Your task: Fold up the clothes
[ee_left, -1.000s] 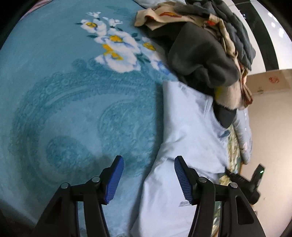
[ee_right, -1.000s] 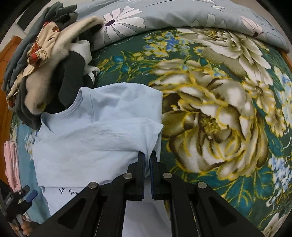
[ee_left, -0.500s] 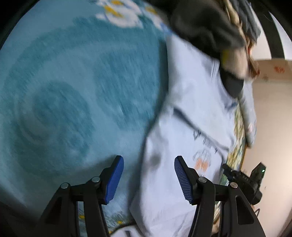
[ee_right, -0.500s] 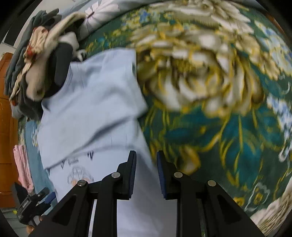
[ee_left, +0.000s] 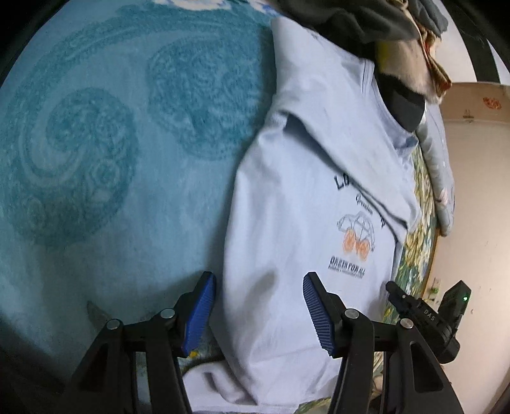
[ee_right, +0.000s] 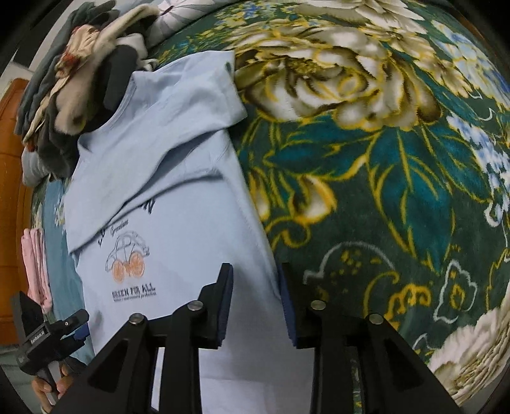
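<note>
A light blue T-shirt with a car print lies flat on the bed, both sleeves folded in over its chest; it also shows in the right wrist view. My left gripper is open and empty, hovering over the shirt's lower left edge. My right gripper is open and empty over the shirt's lower right edge. Each gripper shows in the other's view: the right one and the left one.
A pile of unfolded clothes lies at the shirt's collar, also in the left wrist view. A teal blanket lies left of the shirt, a dark green floral blanket to its right. Folded pink cloth lies at the far left.
My right gripper has opened and let go of the shirt's sleeve, which now lies folded over the chest. Both grippers have drawn back toward the shirt's hem.
</note>
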Available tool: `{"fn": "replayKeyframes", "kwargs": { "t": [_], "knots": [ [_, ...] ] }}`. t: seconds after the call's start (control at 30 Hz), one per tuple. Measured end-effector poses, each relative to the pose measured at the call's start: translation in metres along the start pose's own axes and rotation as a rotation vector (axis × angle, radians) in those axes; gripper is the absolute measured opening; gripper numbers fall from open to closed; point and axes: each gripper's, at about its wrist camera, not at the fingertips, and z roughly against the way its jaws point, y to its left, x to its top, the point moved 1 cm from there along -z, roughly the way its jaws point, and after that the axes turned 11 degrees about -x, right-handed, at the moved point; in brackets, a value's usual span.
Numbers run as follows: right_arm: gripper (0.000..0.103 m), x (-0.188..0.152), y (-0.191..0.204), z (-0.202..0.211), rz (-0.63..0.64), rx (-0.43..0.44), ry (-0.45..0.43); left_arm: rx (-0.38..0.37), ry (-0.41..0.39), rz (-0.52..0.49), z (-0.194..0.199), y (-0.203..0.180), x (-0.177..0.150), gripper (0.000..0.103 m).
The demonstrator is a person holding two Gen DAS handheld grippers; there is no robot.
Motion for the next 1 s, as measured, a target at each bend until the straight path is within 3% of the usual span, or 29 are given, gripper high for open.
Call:
{"fn": "replayKeyframes", "kwargs": {
  "t": [0.27,0.5,0.77,1.0],
  "knots": [
    [0.033,-0.019,-0.006,0.012,0.019,0.011,-0.019,0.02,0.005,0.007,0.004,0.0,-0.009,0.058],
    [0.037,-0.024,-0.018,0.013,-0.008,0.045,0.006,-0.001,-0.013,0.06,0.016,0.018,-0.009,0.036],
    [0.038,-0.046,-0.026,0.008,0.029,0.049,0.055,0.033,0.046,0.025,0.009,0.007,-0.022,0.03],
    [0.038,-0.058,-0.053,0.017,-0.006,0.037,0.034,0.063,0.076,0.036,0.002,0.008,-0.021,0.025]
  ]
}}
